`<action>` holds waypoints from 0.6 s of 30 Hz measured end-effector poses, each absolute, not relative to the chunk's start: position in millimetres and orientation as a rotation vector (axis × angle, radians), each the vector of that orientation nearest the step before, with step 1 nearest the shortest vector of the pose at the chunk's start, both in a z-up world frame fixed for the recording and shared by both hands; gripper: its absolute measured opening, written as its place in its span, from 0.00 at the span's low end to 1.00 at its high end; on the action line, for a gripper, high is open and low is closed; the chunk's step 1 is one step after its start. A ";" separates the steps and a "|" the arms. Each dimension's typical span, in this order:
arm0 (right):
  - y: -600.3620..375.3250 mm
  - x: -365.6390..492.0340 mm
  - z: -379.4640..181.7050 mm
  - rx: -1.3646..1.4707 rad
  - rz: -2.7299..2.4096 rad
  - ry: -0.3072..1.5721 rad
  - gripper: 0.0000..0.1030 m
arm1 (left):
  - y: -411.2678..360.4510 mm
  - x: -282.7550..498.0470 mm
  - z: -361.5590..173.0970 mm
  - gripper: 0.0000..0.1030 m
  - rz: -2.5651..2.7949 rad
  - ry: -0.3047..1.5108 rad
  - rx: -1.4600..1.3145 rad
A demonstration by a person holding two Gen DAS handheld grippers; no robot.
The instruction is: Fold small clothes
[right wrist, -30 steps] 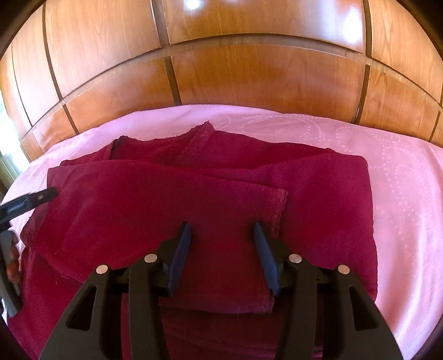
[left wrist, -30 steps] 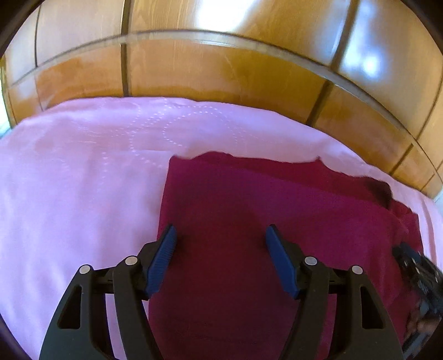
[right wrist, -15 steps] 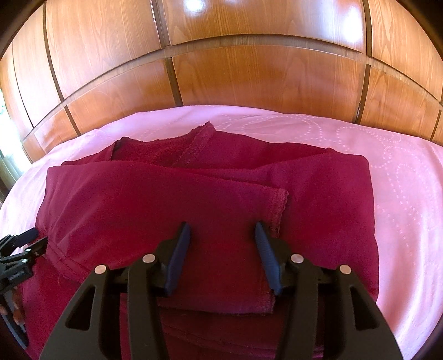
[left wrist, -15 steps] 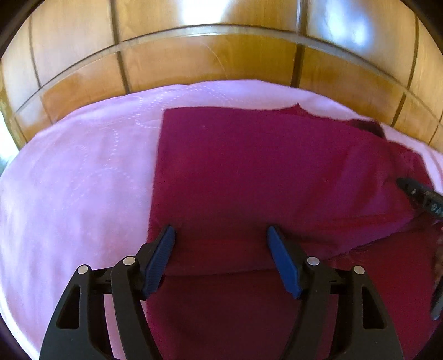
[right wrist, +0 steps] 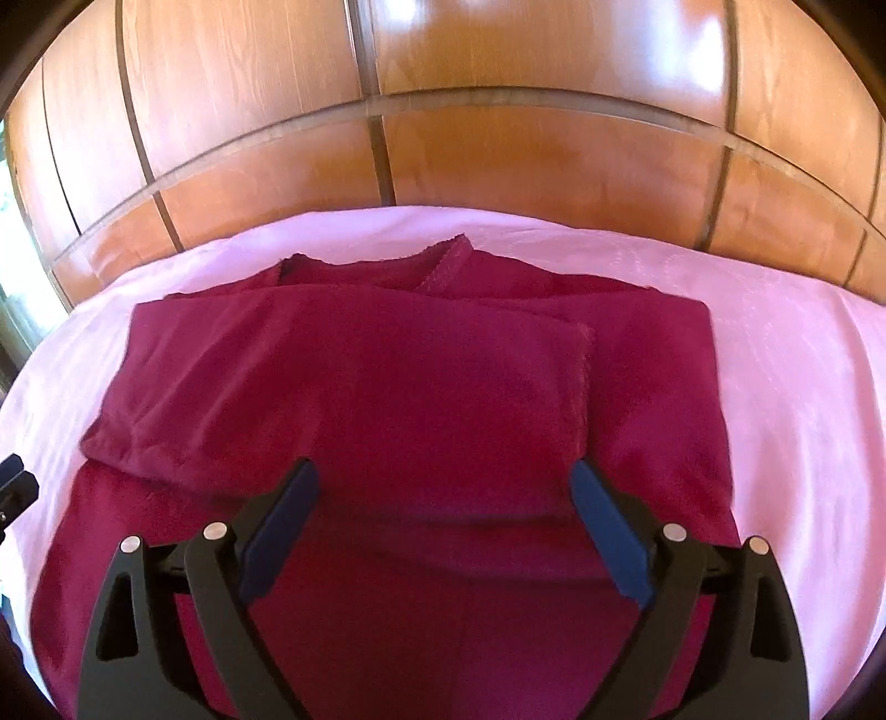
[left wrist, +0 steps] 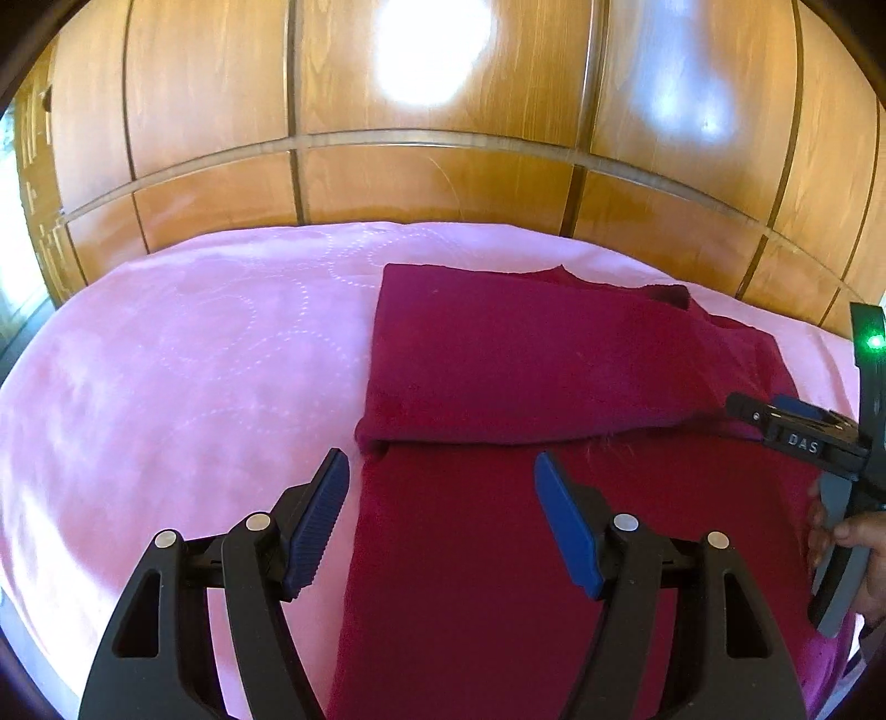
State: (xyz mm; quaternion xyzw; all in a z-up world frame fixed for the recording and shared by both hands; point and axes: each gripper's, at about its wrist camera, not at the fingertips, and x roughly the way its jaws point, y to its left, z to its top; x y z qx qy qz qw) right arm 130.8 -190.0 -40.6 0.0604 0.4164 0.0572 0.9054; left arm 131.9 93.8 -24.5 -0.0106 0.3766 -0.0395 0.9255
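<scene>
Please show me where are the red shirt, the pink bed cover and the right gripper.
red shirt (right wrist: 387, 387): right wrist view, on the folded-over sleeve.
pink bed cover (left wrist: 166, 360): left wrist view, bare part left of shirt.
right gripper (right wrist: 443, 526): right wrist view, between its open fingertips.

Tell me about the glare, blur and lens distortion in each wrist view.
Left wrist view: a blown-out white glare patch on the wooden panelling, a fainter bluish one to its right; the image is sharp, and fisheye bends the panel seams into arcs. Right wrist view: smaller glare spots along the top of the panelling, slight softness over the maroon garment, the same curved seams.
</scene>
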 end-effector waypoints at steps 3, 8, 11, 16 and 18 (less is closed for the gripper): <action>-189.1 114.6 -40.9 0.124 0.126 0.868 0.90 | 96.3 120.3 -25.1 0.67 -0.081 0.775 -0.035; -185.3 89.7 -49.1 0.119 0.132 0.897 0.90 | 96.0 105.7 -29.5 0.67 -0.079 0.782 -0.026; -187.6 79.6 -48.4 0.156 0.148 0.904 0.90 | 95.8 98.2 -31.2 0.67 -0.081 0.783 -0.025; -194.6 81.5 -41.0 0.251 0.186 0.915 0.65 | 94.2 94.8 -30.9 0.67 -0.079 0.769 -0.010; -198.5 84.6 -40.3 0.310 0.203 0.921 0.58 | 92.6 93.6 -30.8 0.67 -0.078 0.763 -0.008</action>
